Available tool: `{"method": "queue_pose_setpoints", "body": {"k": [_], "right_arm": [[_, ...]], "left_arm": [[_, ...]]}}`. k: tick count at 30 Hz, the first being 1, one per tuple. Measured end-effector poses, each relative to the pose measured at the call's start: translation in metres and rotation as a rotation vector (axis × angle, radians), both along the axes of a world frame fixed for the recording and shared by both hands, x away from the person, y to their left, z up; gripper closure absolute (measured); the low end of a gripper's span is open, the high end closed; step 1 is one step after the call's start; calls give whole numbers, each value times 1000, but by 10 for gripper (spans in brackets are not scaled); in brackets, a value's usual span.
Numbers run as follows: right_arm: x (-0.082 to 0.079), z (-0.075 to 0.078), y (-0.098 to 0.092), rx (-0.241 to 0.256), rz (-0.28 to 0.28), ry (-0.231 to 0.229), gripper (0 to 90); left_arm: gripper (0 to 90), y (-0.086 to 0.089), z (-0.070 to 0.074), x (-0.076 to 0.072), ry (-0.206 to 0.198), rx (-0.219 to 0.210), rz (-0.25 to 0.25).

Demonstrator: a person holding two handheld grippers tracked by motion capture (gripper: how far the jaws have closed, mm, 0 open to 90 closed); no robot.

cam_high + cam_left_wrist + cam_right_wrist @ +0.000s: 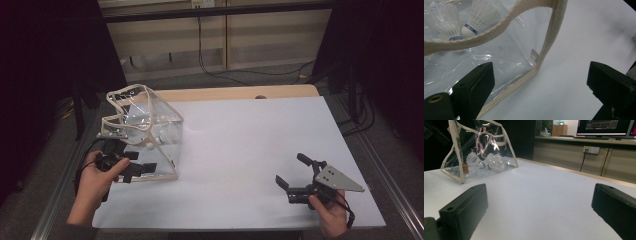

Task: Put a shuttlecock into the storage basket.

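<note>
Best done by closing the wide-open, empty left gripper (134, 162) squarely on the clear bag's (150, 125) cream edge, right gripper (290, 172) spread empty, well apart.

White-topped wooden desk (250, 150) fills centre frame; black cables (240, 72) on grey floor at top; dark monitor (605, 126) upper right.

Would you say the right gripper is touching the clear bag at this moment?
Apart. In the high view the right gripper sits near the table's right front, with a wide stretch of bare white table between it and the clear bag at the left.
</note>
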State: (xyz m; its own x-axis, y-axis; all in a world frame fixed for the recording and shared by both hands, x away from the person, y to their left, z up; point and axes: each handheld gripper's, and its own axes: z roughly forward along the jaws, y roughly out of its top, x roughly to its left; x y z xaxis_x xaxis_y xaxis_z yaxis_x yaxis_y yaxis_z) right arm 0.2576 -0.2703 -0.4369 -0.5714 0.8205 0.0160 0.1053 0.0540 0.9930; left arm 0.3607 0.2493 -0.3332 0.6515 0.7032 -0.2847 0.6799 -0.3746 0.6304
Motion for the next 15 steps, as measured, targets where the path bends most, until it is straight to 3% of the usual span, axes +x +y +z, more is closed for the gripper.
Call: {"method": "queue_pose_setpoints", "body": {"k": [15], "right_arm": [[0, 0, 0, -2, 1, -3, 5]], "left_arm": [[80, -3, -12, -2, -4, 8, -8]]}}
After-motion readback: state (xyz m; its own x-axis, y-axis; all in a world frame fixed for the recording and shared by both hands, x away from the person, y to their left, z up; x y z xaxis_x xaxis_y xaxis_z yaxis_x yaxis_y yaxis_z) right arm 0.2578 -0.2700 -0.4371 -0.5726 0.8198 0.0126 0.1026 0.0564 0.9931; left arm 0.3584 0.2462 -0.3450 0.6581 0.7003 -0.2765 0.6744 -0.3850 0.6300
